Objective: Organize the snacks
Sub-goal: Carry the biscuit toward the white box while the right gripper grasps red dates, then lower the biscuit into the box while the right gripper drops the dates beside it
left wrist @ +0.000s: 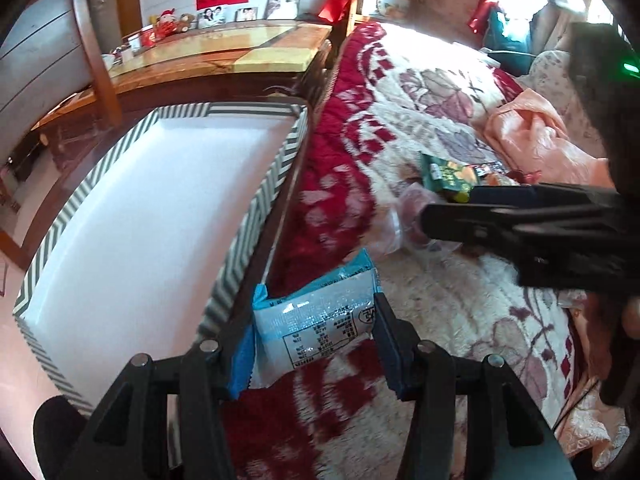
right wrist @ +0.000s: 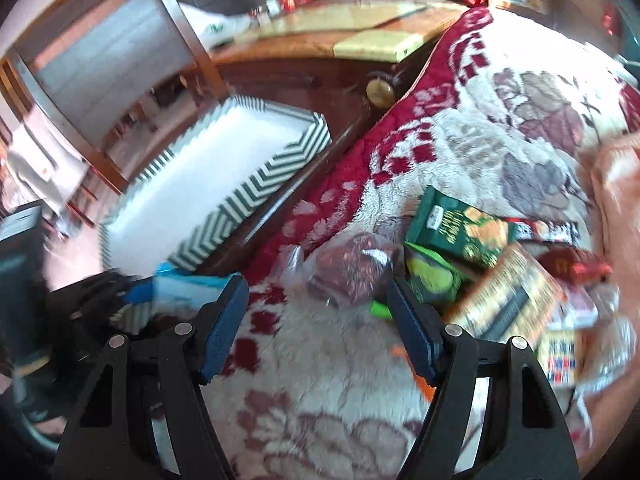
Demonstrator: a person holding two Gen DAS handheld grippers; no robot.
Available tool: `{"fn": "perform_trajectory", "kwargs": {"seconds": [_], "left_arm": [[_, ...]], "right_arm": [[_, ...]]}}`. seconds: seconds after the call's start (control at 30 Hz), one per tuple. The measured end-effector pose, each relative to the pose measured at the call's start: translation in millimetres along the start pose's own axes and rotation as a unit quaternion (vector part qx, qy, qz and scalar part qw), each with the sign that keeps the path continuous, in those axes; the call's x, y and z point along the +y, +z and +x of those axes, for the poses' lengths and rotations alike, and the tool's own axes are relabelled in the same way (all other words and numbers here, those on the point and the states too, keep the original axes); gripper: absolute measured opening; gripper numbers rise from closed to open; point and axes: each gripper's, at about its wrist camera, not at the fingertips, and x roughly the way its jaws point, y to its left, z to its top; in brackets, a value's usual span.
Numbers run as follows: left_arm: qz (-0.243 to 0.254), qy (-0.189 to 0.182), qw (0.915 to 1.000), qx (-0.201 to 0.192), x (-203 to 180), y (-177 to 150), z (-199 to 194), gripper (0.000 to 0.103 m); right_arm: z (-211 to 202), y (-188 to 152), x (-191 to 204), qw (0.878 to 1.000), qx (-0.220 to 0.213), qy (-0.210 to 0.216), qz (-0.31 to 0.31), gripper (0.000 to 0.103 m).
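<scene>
My left gripper [left wrist: 316,344] is shut on a light blue and white snack packet [left wrist: 316,320], held above the blanket beside the chevron-patterned box [left wrist: 256,216], whose white inside shows. My right gripper [right wrist: 316,320] is open and empty over the blanket, just short of a clear bag of dark red snacks [right wrist: 352,272]. A pile of snacks lies past it: a green packet [right wrist: 460,228], a tan packet [right wrist: 508,300], a red one [right wrist: 572,264]. The right gripper's arm [left wrist: 520,224] shows in the left wrist view near the green packet [left wrist: 448,176]. The left gripper and blue packet [right wrist: 184,284] show at the left of the right wrist view.
The red and cream floral blanket [left wrist: 440,92] covers the bed. The chevron box [right wrist: 256,188] sits beside the bed edge, in front of a wooden desk [left wrist: 224,52] with photos and trinkets. A peach cloth [left wrist: 536,136] lies at the right. A wooden chair [right wrist: 100,60] stands left.
</scene>
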Motion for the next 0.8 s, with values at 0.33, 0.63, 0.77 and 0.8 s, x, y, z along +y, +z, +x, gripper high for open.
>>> {"fn": "perform_trajectory", "kwargs": {"seconds": [0.33,0.63,0.77,0.8], "left_arm": [[-0.017,-0.015,0.9996,0.015,8.1,-5.2,8.9,0.055],[-0.014,-0.019,0.9997,0.007,4.0,-3.4,2.9,0.055],[-0.015,-0.020,0.9997,-0.007,4.2,2.6,-8.2,0.055],[-0.015,-0.019,0.9996,-0.011,4.7,4.4,-11.3,0.055]], "right_arm": [[55.5,10.3,-7.5,0.999,0.040,-0.009,-0.017,0.063],[35.7,-0.6,-19.1,0.999,0.025,0.016,-0.016,0.032],[16.5,-0.7,-10.5,0.999,-0.001,0.019,-0.026,0.032],[13.1,0.3,-9.3,0.999,-0.005,0.020,-0.026,0.032]]}}
